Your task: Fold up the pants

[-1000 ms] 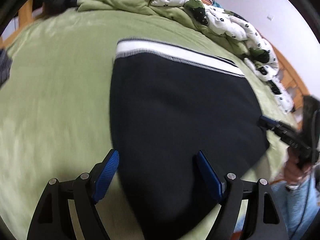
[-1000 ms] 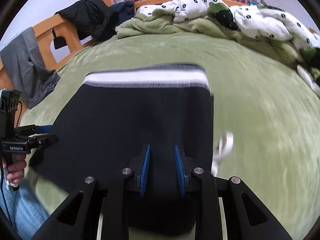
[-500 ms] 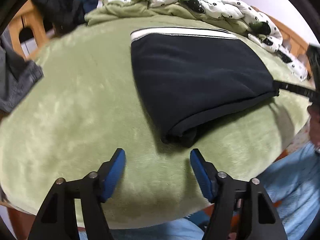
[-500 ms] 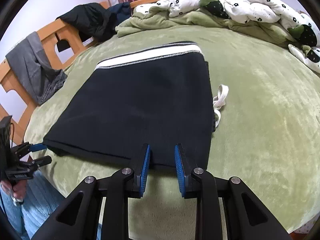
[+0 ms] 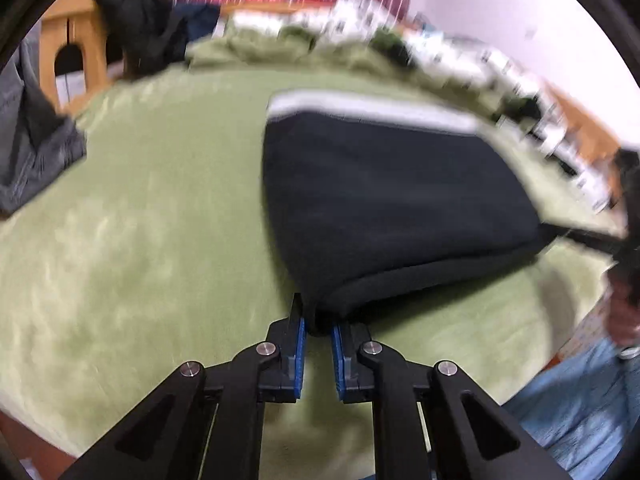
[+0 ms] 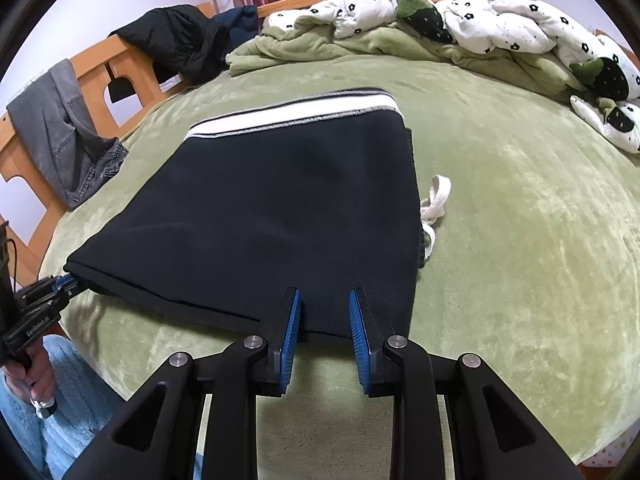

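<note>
The black pants (image 6: 280, 208) lie folded on the green bed, with a white waistband stripe (image 6: 292, 114) at the far edge and a white drawstring (image 6: 434, 200) sticking out at the right side. My left gripper (image 5: 318, 322) is shut on the near left corner of the pants (image 5: 384, 200); it also shows at the left of the right wrist view (image 6: 68, 282). My right gripper (image 6: 324, 312) is closed to a narrow gap with the near right edge of the pants between its pads. It shows blurred at the right of the left wrist view (image 5: 584, 236).
A green blanket (image 6: 520, 240) covers the bed. A rumpled white flowered duvet (image 6: 500, 20) lies at the far side. A wooden bed frame (image 6: 120, 64) at the left carries grey jeans (image 6: 60, 128) and a dark jacket (image 6: 180, 44). The person's blue-clad legs (image 6: 72, 420) are at the near edge.
My left gripper was open and short of the pants; it has moved forward and shut on their near left corner. My right gripper kept its hold at the near right edge.
</note>
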